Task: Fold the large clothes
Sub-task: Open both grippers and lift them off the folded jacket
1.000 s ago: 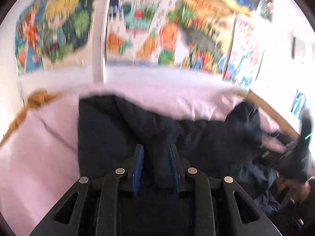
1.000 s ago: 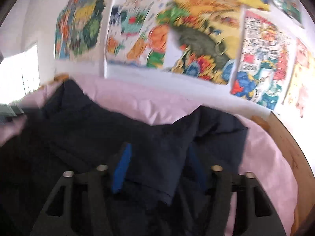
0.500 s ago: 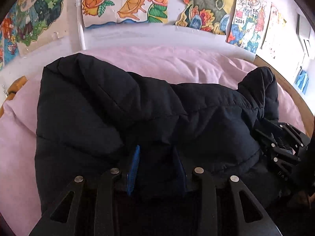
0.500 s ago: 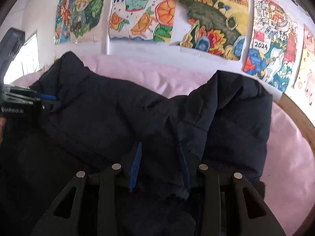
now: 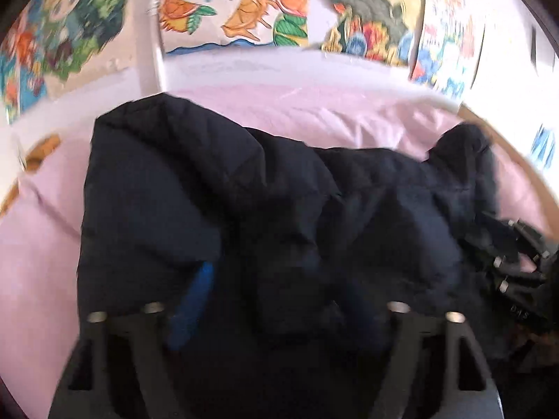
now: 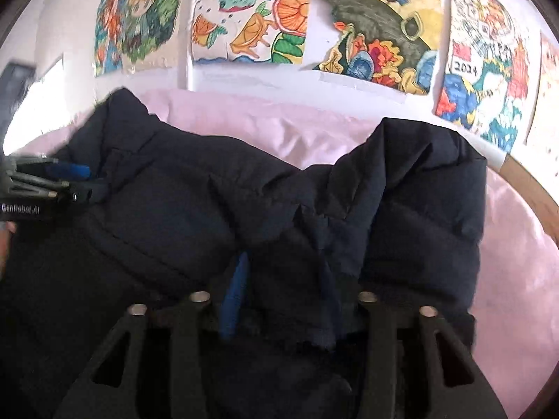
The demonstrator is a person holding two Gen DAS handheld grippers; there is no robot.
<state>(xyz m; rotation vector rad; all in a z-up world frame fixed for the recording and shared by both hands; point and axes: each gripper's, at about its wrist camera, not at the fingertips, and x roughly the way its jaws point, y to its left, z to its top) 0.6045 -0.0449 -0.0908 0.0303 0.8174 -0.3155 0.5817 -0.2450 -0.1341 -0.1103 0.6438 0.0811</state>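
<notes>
A dark navy puffer jacket (image 5: pixel 244 202) lies bunched on a pink bedsheet (image 5: pixel 38 244). My left gripper (image 5: pixel 276 276) sits low over its near edge. Its jaws are opening and stand wide, with a slack fold of the jacket between the blue pads (image 5: pixel 195 296), which do not press it. My right gripper (image 6: pixel 283 262) has its jaws just starting to open, and a raised fold of the jacket (image 6: pixel 419 209) still fills the gap between its pads (image 6: pixel 234 293). Each gripper shows in the other's view: the right gripper (image 5: pixel 517 272) at the jacket's right end, the left gripper (image 6: pixel 70 181) at its left.
Colourful drawings (image 6: pixel 367 35) cover the white wall behind the bed. A curved wooden rim (image 6: pixel 534 188) borders the bed on the right. A white vertical pipe (image 5: pixel 150 35) runs up the wall. Pink sheet (image 6: pixel 517 296) lies bare to the right of the jacket.
Both grippers sank toward the bed and the jacket settled onto the sheet. The left jaws spread wide and released their fold. The right jaws widened only slightly.
</notes>
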